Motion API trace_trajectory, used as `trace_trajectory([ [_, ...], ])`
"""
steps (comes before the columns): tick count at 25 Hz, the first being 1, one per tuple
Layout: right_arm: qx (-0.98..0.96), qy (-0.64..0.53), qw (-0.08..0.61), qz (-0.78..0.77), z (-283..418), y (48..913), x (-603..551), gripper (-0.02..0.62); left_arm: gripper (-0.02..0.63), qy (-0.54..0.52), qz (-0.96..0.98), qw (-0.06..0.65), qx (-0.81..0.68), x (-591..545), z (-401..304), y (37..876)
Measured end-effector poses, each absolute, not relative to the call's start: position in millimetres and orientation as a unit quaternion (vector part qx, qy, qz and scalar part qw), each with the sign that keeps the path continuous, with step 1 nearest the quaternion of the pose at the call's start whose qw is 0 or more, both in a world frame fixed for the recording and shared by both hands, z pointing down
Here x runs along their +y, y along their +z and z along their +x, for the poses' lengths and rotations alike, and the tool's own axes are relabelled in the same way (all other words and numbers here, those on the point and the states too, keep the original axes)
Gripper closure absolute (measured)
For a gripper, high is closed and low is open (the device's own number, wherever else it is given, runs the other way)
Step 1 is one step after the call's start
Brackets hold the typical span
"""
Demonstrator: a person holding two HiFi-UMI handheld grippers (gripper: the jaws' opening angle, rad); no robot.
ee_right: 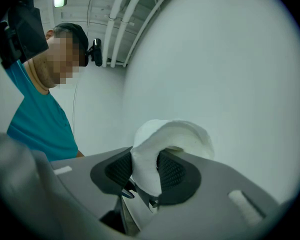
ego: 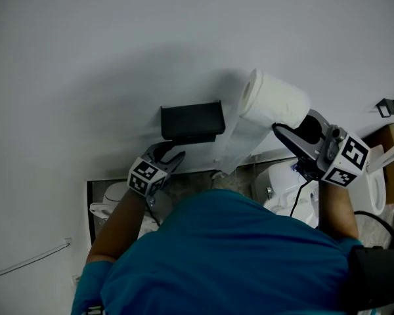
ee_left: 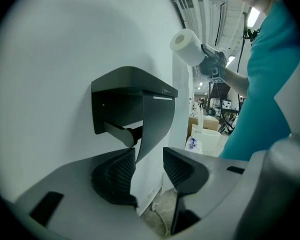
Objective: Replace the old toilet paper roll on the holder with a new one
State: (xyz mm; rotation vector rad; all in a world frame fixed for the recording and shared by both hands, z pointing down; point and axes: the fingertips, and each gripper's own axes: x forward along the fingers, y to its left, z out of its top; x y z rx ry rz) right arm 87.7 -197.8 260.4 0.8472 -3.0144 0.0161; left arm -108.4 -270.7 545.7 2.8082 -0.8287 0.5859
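The flap of the black holder (ego: 192, 121) covers its spindle (ee_left: 121, 132); the left gripper (ego: 173, 151) gapes empty at the holder's 7 o'clock. At its 2 o'clock the right gripper (ego: 279, 128) clamps the new roll (ego: 276, 99), whose axis runs 10 to 4 o'clock.

dim, soft shadows — fisheye edges

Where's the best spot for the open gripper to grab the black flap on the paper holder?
Probably its lower edge, coming from below. The flap is a thin curved sheet hanging from the holder's top, free at the bottom, so the left gripper, open just underneath, could slip one jaw behind and one in front.
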Motion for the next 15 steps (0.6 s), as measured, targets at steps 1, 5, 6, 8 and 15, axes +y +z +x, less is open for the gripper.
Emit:
trace_trajectory([
  [1, -0.962, 0.006, 0.005, 0.271, 88, 260, -198, 0.463, 0.448, 0.202, 0.937, 0.074, -0.276, -272, -108, 548],
  [5, -0.961, 0.01, 0.008, 0.275, 89, 263, -199, 0.463, 0.449, 0.218, 0.935, 0.066, -0.271, -274, -106, 553],
  [6, -0.961, 0.01, 0.008, 0.275, 89, 263, -199, 0.463, 0.449, 0.22, 0.935, 0.064, -0.269, -273, -105, 554],
  [8, -0.961, 0.011, 0.01, 0.277, 90, 264, -199, 0.463, 0.475, 0.224, 0.934, 0.06, -0.271, -272, -105, 555],
  [15, -0.961, 0.014, 0.011, 0.274, 91, 266, -200, 0.463, 0.545, 0.223, 0.936, 0.06, -0.265, -259, -105, 549],
])
